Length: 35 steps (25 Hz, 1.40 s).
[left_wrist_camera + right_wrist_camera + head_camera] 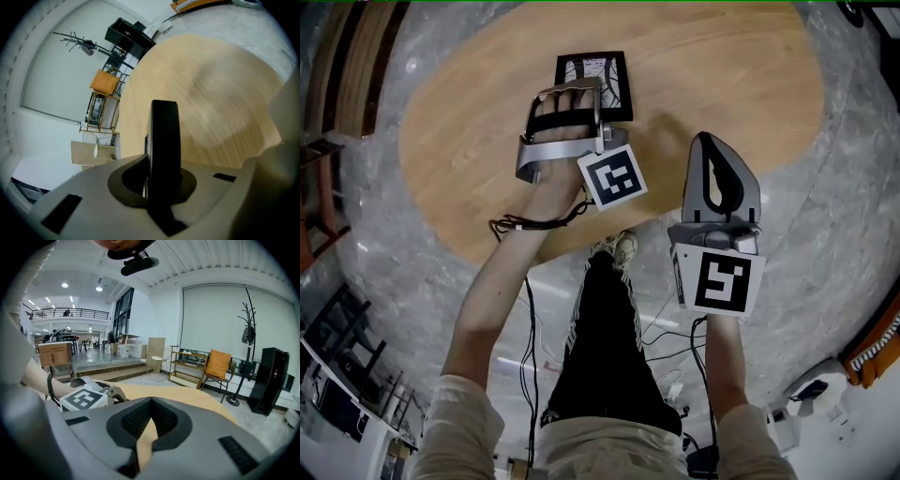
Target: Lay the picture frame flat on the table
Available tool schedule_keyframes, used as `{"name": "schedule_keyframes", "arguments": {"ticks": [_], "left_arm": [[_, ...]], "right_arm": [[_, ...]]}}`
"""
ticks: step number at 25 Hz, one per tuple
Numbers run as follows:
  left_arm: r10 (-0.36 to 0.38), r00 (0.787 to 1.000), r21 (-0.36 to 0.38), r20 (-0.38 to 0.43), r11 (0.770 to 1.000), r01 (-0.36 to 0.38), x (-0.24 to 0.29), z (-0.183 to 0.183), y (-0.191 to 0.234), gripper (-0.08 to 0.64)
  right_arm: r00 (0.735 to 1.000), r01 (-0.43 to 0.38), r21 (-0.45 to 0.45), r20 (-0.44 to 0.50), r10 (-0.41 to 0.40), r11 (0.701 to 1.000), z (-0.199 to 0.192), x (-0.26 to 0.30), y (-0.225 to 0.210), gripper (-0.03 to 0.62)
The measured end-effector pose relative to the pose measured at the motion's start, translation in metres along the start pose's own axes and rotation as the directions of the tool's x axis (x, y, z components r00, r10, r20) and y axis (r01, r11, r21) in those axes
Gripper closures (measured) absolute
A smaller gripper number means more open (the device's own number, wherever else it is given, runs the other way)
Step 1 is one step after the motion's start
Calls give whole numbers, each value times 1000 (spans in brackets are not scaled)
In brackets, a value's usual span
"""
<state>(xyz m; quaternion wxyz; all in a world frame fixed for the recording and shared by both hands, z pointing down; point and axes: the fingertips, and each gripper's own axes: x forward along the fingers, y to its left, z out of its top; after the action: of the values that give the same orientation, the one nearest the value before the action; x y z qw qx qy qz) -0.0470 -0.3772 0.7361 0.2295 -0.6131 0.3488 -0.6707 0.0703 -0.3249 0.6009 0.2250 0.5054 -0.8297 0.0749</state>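
I can read no words, numbers or brand names anywhere. The cube on my left gripper [579, 86] carries a black-and-white square marker [612, 178]. My right gripper [706, 141], at four o'clock from it, carries a second marker [720, 281]. Both are coded patterns, not letters. The picture frame [614, 80] shows only drawn lines.

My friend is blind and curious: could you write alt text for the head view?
Seen from above, the left tongs grip a black picture frame on a wooden table; the right tongs hover shut and empty nearby.
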Motion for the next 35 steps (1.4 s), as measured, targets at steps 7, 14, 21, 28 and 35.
{"name": "schedule_keyframes", "arguments": {"ticks": [7, 14, 21, 28, 35], "left_arm": [[-260, 965, -182, 41, 947, 263, 5, 9, -35, 365], [-312, 948, -174, 65, 932, 319, 5, 8, -40, 330], [-449, 887, -139, 107, 876, 461, 4, 17, -45, 262], [-510, 850, -194, 134, 827, 527, -8, 20, -62, 239], [-536, 834, -206, 129, 808, 552, -17, 25, -71, 240]], "right_arm": [[997, -79, 149, -11, 82, 986, -9, -6, 10, 586], [991, -127, 141, -14, 130, 982, -10, -10, 11, 586], [978, -202, 113, -20, 206, 973, -8, -18, 17, 586], [969, -244, 76, -34, 247, 967, 1, -18, 24, 586], [963, -268, 72, -7, 269, 961, 15, -15, 28, 586]]}}
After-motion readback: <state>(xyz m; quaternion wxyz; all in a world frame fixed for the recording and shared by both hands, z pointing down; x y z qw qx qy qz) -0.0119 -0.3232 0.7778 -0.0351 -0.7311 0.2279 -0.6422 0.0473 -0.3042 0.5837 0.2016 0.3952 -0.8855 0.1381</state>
